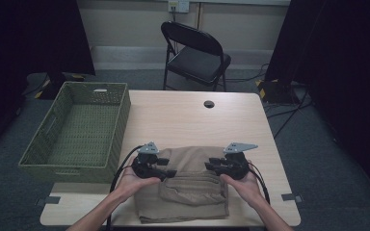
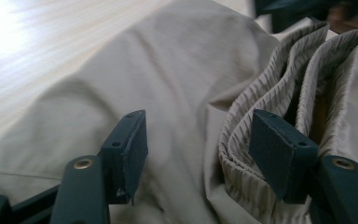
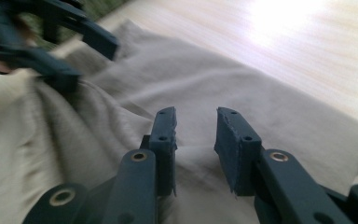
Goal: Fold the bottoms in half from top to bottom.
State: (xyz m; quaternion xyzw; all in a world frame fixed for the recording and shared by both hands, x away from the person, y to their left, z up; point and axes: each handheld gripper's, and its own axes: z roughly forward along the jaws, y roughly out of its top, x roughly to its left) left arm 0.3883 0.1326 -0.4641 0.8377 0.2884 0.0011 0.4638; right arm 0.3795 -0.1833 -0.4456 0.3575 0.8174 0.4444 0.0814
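- The left gripper (image 1: 169,172) is held over the left side of the folded khaki garment (image 1: 185,192); in the left gripper view its jaws are spread wide, with nothing pinched between them.
- One of those jaws is seen lying close against the ribbed elastic waistband (image 2: 265,93), the other over plain cloth; contact with the fabric cannot be confirmed.
- The right gripper (image 1: 210,165) is held over the right side of the same garment; in the right gripper view its jaws stand moderately apart, hovering above smooth cloth and gripping nothing.
- The garment is located at the near edge of the table (image 1: 188,115), between the two hands, folded into a compact bundle with the waistband layers doubled up toward the left gripper.
- The green woven basket (image 1: 120,120) is noted at the left of the table, just beside the garment's far left corner; nothing is seen in it.
- A black folding chair (image 1: 195,53) is recorded beyond the far edge of the table, taking no part in the work.
- Step in hand, as judged: the grippers are being positioned on opposite sides of the bundle ahead of a two-sided grasp.
- Next move, as judged: both sets of jaws would need to be closed on all layers at once, so that the fold is kept during a lift, probably toward the basket.
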